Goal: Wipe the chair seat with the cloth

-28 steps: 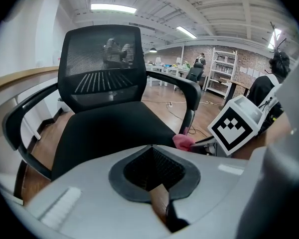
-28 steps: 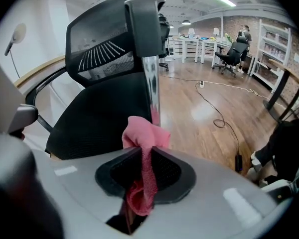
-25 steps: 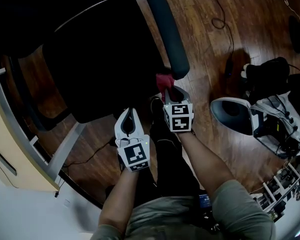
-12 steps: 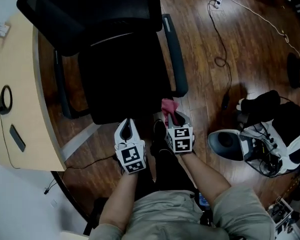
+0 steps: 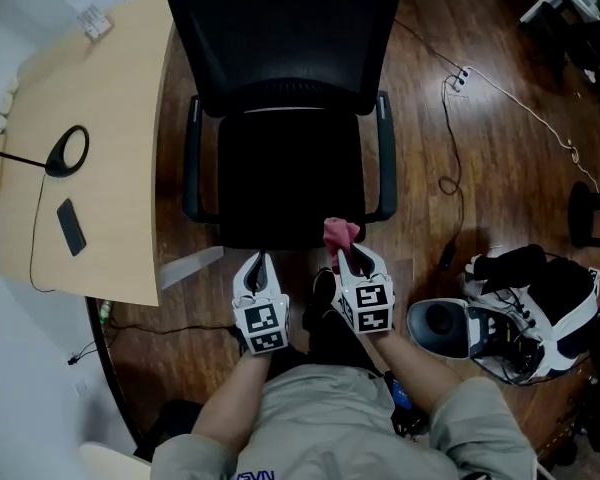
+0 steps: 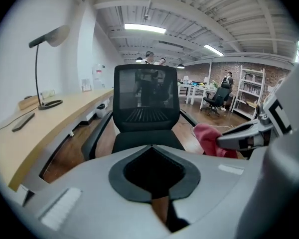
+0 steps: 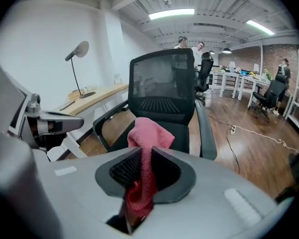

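A black office chair stands ahead of me, its seat point(image 5: 290, 183) bare and its mesh back point(image 5: 285, 38) beyond it. My right gripper point(image 5: 344, 257) is at the seat's front right corner, shut on a pink cloth point(image 5: 340, 233). The cloth point(image 7: 149, 133) bunches above the jaw tips and runs down between the pads. My left gripper point(image 5: 257, 266) hovers by the seat's front left edge with its jaws together and nothing in them. In the left gripper view the cloth point(image 6: 209, 139) and the right gripper point(image 6: 244, 136) show at the right, in front of the seat point(image 6: 145, 141).
A light wooden desk point(image 5: 100, 168) runs along the chair's left, with a lamp base point(image 5: 72, 148) and a dark flat device point(image 5: 71, 226) on it. On the wooden floor lie cables point(image 5: 460, 78), and bags and gear point(image 5: 525, 308) sit at the right. The armrests point(image 5: 385, 153) flank the seat.
Both grippers have risen from low by the chair's front edge, and the whole chair and desk have come into the view. The cloth stays in the right gripper.
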Motion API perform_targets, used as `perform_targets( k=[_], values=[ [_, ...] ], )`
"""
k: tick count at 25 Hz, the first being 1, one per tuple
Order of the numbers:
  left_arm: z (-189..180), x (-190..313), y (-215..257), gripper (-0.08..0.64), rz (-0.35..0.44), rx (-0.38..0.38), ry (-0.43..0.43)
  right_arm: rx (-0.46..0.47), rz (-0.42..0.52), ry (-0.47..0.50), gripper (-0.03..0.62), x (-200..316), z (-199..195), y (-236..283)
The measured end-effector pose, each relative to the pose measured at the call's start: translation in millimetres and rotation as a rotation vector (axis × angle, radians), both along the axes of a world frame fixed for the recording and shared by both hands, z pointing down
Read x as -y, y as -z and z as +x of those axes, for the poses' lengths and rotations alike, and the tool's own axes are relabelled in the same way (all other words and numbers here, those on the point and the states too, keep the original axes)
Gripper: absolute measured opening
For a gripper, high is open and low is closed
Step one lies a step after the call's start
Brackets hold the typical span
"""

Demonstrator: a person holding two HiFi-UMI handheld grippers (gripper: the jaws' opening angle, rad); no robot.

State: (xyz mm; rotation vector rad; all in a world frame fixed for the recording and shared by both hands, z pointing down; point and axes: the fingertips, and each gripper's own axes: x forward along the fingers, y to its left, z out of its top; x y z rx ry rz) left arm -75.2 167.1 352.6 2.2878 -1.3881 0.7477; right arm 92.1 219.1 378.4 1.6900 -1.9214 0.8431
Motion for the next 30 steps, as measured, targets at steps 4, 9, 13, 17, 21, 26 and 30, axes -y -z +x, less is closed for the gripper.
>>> perform_targets(
  k=[4, 9, 13, 17, 21, 26, 30],
  values=[
    [-53, 4, 35, 0.006, 0.036, -0.024, 0.024, 0.019, 0.069, 0.068, 0.060, 21, -61, 48],
    [-140, 19, 72, 0.005, 0.067, -0.016, 0.079, 0.043, 0.147, 0.204, 0.060, 53, -166, 102],
    [-216, 50, 89, 0.005, 0.114, -0.020, 0.151, 0.051, 0.178, 0.360, 0.060, 85, -264, 119],
    [-288, 67, 94, 0.005, 0.116, -0.014, 0.221, 0.072, 0.191, 0.472, 0.060, 113, -354, 129],
    [-348, 67, 106, 0.005, 0.133, 0.002, 0.281, 0.084, 0.186, 0.562, 0.060, 128, -428, 127],
    [-405, 56, 105, 0.005, 0.120, 0.020, 0.355, 0.066, 0.131, 0.638, 0.061, 140, -490, 105],
    [-431, 51, 98, 0.005, 0.105, 0.028, 0.398, 0.049, 0.083, 0.663, 0.063, 149, -514, 86]
  ],
)
